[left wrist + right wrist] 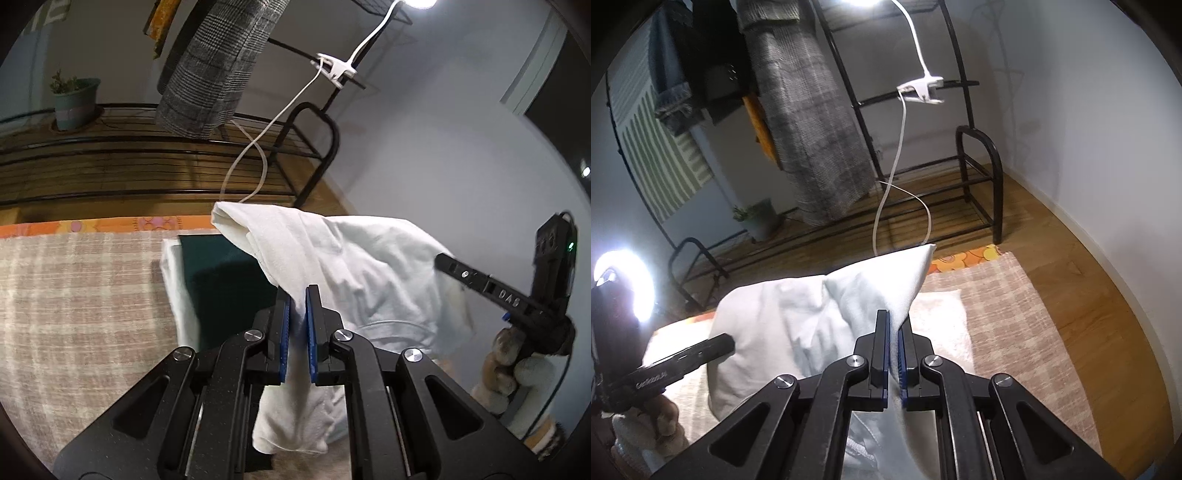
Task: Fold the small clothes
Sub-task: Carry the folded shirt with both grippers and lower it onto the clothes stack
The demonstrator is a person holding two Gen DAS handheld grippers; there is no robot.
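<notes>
A small white garment [354,266] hangs in the air, stretched between my two grippers above a checked cloth surface [74,302]. My left gripper [298,295] is shut on one edge of it, with cloth hanging down between the fingers. My right gripper [894,321] is shut on the other edge of the white garment [798,325], one corner pointing up. The right gripper also shows at the right of the left wrist view [443,263], and the left gripper at the left of the right wrist view [729,341]. A dark green item [221,273] lies on a white towel [177,295] underneath.
A black metal rack [979,177] with hanging grey checked clothes [812,129] stands on the wooden floor behind. A white clip lamp [923,88] and its cable hang on the rack. A potted plant [74,99] sits at the left. The white towel [945,325] lies on the checked cloth [1015,314].
</notes>
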